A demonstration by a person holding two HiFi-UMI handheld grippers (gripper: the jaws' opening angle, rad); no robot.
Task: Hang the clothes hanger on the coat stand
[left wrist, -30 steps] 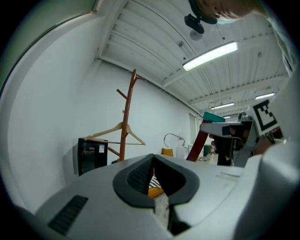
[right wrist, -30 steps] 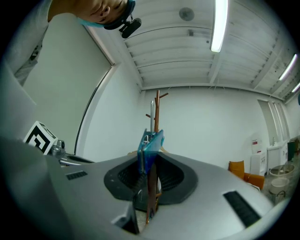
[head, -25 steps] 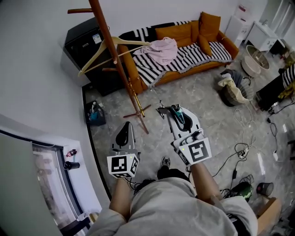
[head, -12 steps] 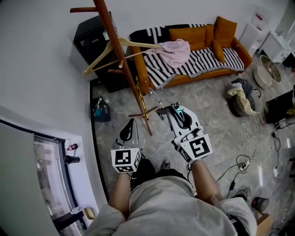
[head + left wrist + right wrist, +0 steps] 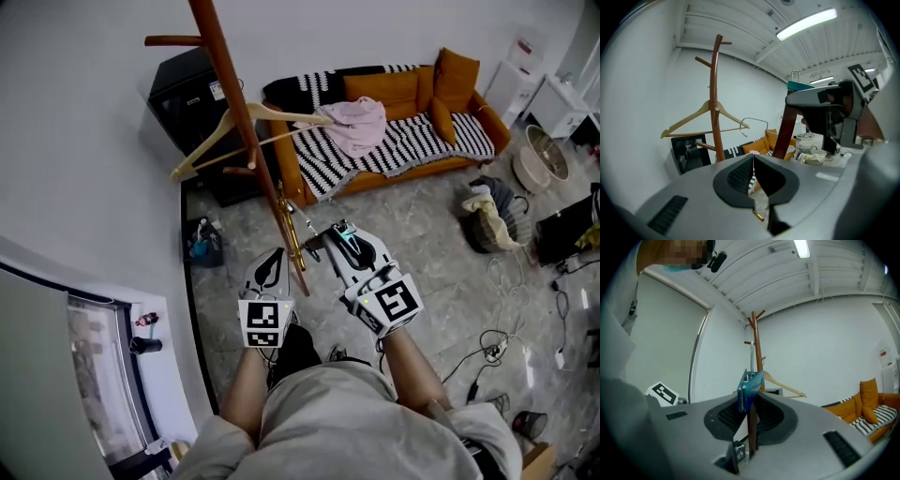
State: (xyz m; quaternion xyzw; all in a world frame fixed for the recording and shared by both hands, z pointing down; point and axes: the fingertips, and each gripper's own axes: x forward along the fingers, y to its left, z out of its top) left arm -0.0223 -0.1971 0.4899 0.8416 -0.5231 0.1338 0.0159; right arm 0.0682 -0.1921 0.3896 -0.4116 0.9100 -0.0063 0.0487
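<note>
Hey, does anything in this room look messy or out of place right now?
A pink garment lies crumpled on the striped sofa rather than hung up, and loose cables trail across the floor. The wooden hanger already on the coat stand hangs properly.

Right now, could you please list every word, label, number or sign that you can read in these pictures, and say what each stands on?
No text here can be read as words or numbers.
White label on the black cabinet: too small to read.
Marker cubes: black-and-white square patterns only, no letters or digits.
</note>
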